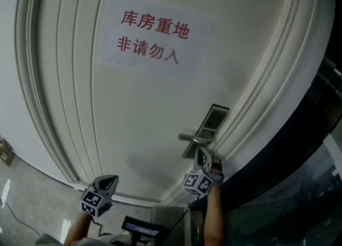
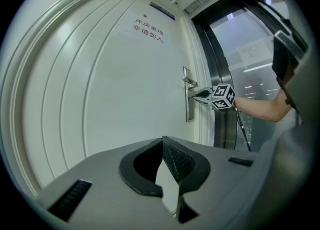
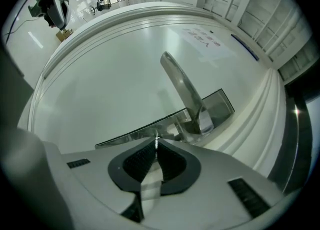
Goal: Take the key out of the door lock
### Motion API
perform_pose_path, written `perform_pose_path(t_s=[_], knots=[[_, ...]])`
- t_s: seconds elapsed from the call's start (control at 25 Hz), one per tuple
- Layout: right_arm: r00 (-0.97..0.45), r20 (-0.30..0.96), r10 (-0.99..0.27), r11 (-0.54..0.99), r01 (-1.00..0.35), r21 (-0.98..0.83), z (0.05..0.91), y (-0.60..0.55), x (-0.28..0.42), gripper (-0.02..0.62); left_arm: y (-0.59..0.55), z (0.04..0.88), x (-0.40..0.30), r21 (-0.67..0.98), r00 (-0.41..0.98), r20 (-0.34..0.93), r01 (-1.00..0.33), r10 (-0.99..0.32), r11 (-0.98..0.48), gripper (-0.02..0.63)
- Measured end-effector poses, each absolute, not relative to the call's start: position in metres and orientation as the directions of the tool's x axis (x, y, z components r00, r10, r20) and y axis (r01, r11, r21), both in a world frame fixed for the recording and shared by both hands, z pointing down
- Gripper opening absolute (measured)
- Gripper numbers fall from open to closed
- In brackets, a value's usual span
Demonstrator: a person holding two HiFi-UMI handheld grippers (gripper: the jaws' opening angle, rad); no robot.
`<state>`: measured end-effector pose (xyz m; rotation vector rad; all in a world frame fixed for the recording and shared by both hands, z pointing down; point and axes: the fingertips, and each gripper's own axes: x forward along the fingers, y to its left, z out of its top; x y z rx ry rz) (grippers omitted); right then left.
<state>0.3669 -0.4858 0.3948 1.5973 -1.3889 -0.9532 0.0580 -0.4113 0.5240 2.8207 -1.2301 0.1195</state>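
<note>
The white door (image 1: 139, 111) fills the head view, with a paper sign (image 1: 152, 37) in red characters at 12 o'clock and the metal lock plate (image 1: 214, 119) at 4 o'clock of centre. The right gripper (image 1: 200, 151) reaches to that plate just under the lever handle (image 1: 188, 137), its marker cube (image 1: 197, 182) at 6 o'clock of the handle. In the right gripper view the right gripper's jaws are clenched, and a thin metal edge, the key (image 3: 156, 138), is pinched between the tips, right against the plate (image 3: 220, 104). The handle (image 3: 182, 82) rises toward 12 o'clock from its hub, which sits at 2 o'clock of the jaw tips. The key itself is hidden behind the gripper in the head view. The left gripper (image 1: 109, 181) hangs well apart at 7 o'clock of the head view, away from the lock. Its own view shows its tips (image 2: 162, 141) closed on each other with nothing between them, facing the door.
</note>
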Motion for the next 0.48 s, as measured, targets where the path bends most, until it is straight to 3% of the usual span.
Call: perform_pose_path(t_s=[0.48], knots=[[0.128, -0.02, -0.992, -0.061, -0.331, 0.941, 0.3968, -0.4871, 0.3661, 0.021, -0.4092, 0.5274, 0.0529, 0.026, 0.675, 0.101, -0.737, -0.731, -0.676, 0.006]])
